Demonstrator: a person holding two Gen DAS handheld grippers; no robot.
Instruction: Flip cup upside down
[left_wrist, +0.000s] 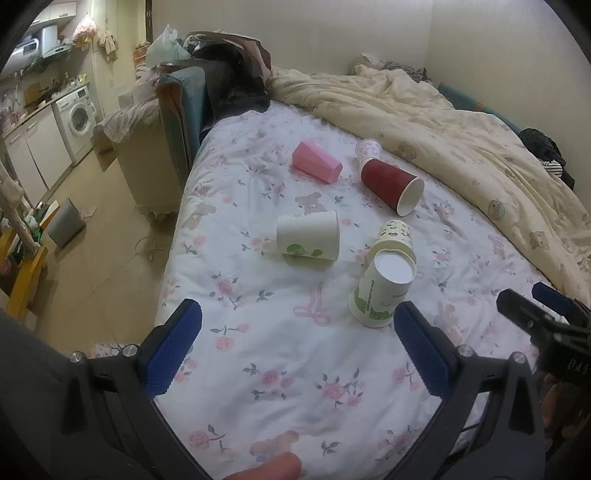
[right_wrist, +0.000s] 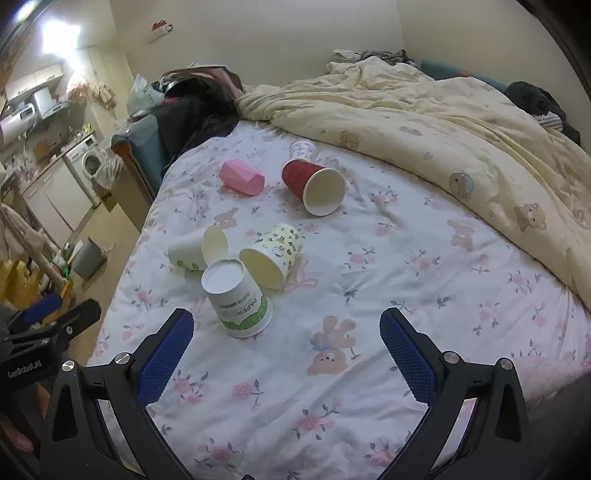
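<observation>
A: Which step is this?

B: One cup (right_wrist: 238, 297) already stands mouth-down, low and left of centre in the right wrist view, its flat white base facing up. So I judge one flip done and the next pick not yet begun. Both claws are spread wide and hold nothing — the right gripper (right_wrist: 286, 354) hangs over bare floral sheet (right_wrist: 406, 266), the left gripper (left_wrist: 297, 349) likewise in its own view.

A: What remains?

B: Five cups lie on their sides. A white one with green print (left_wrist: 308, 236) sits mid-frame in the left view, a patterned cream one (right_wrist: 275, 254) just behind the flipped cup, a red ribbed one (right_wrist: 314, 184) with its mouth toward the camera, a faceted pink one (left_wrist: 316, 166) and a small printed one (left_wrist: 368, 148) toward the top.

A: And the next move?

B: Probably the cream cup, nearest. It calls for a light pinch across the wall — thin paper crushes easily — then a turn to bring the rim down.

A: Any trouble?

B: The quilted sheet is soft and rumpled, so a tapered cup could tip when set down.
</observation>
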